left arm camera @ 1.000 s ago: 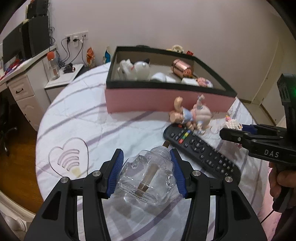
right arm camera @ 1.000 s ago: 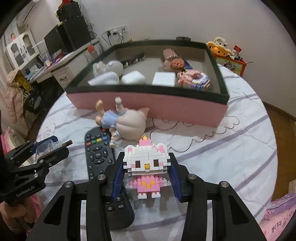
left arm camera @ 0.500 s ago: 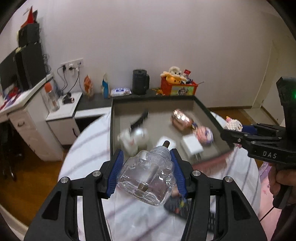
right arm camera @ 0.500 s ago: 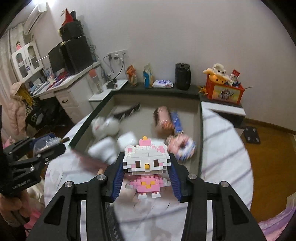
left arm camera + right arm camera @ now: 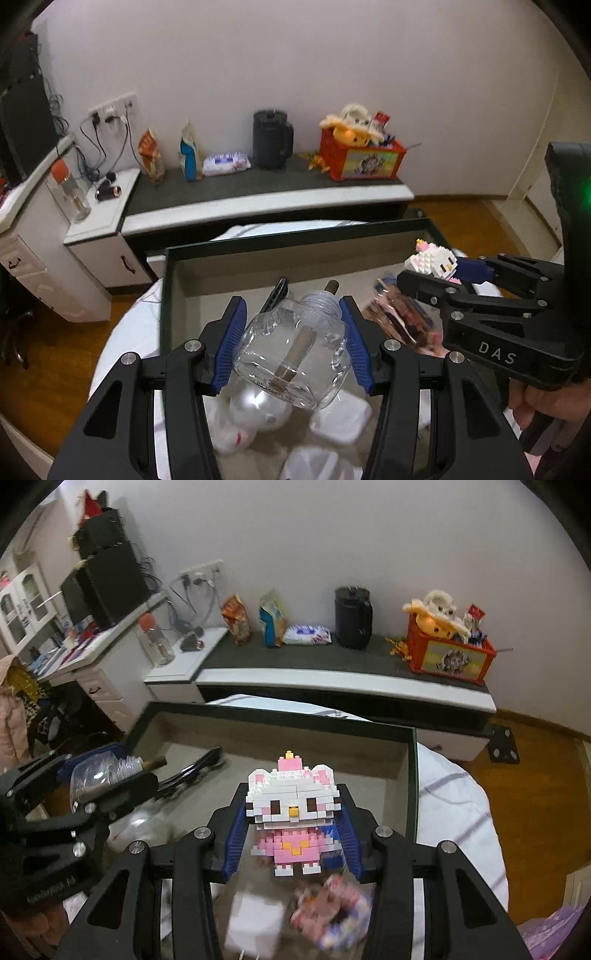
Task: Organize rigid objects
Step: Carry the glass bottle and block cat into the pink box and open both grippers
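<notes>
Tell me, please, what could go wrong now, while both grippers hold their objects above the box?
1. The clear glass bottle hangs tilted in the left gripper over white items in the box; dropped, it may break or hit them.
2. The block cat figure in the right gripper could shed bricks if released from this height.
3. The grippers are close together and might collide.

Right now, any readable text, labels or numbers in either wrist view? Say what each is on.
"DAS": white letters on the side of the right gripper, seen from the left wrist.
Embossed digits on the base of the clear glass bottle: too small to read.
White lettering on the left gripper, seen from the right wrist: blurred.
Snack bags and orange toy crate: print unreadable.
</notes>
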`<state>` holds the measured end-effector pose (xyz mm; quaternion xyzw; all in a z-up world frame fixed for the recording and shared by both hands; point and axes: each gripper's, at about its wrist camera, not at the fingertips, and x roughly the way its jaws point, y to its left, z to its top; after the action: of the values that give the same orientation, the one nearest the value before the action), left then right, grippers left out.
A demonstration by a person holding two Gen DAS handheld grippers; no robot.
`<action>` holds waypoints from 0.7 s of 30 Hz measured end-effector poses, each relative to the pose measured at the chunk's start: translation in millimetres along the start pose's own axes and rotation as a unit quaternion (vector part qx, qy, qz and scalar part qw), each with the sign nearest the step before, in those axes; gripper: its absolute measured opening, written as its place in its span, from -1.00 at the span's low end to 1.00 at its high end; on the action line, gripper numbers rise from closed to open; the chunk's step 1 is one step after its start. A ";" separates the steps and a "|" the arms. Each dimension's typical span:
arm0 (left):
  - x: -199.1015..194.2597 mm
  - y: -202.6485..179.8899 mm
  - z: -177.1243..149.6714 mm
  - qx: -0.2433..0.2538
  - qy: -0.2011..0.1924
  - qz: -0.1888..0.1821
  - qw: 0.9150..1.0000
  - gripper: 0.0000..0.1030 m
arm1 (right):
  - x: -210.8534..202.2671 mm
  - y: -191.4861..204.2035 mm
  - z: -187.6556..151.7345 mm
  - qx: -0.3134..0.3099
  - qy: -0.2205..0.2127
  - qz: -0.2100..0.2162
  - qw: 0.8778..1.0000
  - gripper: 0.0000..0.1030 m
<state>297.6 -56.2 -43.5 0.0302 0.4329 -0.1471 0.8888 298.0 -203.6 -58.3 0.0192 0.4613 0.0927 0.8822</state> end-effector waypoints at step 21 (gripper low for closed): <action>-84.8 13.9 -43.7 -0.037 -0.076 0.053 0.995 0.99 | -83.6 18.8 -37.0 0.026 -0.100 -0.038 0.994 0.72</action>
<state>219.0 -15.1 -5.7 0.0094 0.3674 -0.0855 0.9261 218.4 -202.2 -9.6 0.0343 0.3736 0.0449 0.9259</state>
